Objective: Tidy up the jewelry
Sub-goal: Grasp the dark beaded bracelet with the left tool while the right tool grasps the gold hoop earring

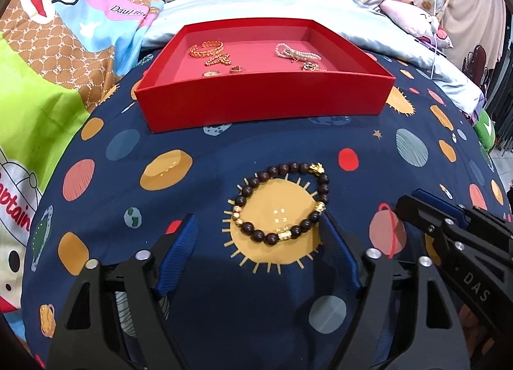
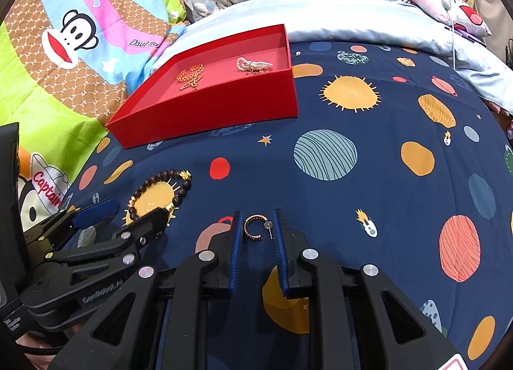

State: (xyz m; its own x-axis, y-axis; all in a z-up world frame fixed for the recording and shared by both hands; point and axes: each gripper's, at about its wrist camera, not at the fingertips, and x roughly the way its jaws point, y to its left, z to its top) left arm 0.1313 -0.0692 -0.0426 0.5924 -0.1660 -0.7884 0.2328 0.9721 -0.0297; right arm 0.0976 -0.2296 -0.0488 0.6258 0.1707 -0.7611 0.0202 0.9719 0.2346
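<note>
A dark bead bracelet with gold charms (image 1: 283,201) lies on the navy planet-print bedsheet. My left gripper (image 1: 256,225) is open; its right blue finger touches the bracelet's near right side, its left finger stands apart. It shows in the right wrist view (image 2: 128,213) beside the bracelet (image 2: 160,193). My right gripper (image 2: 256,219) is open, with a small gold hoop earring (image 2: 253,227) lying between its fingertips. A red tray (image 1: 263,94) holds gold chains (image 1: 208,51), rings (image 1: 235,69) and a pearl bracelet (image 1: 295,52).
The tray also shows in the right wrist view (image 2: 208,107). A pale blue quilt (image 1: 256,1) lies behind it, cartoon-print bedding (image 1: 48,49) at the left. The right gripper's arm (image 1: 449,229) enters the left wrist view at the right.
</note>
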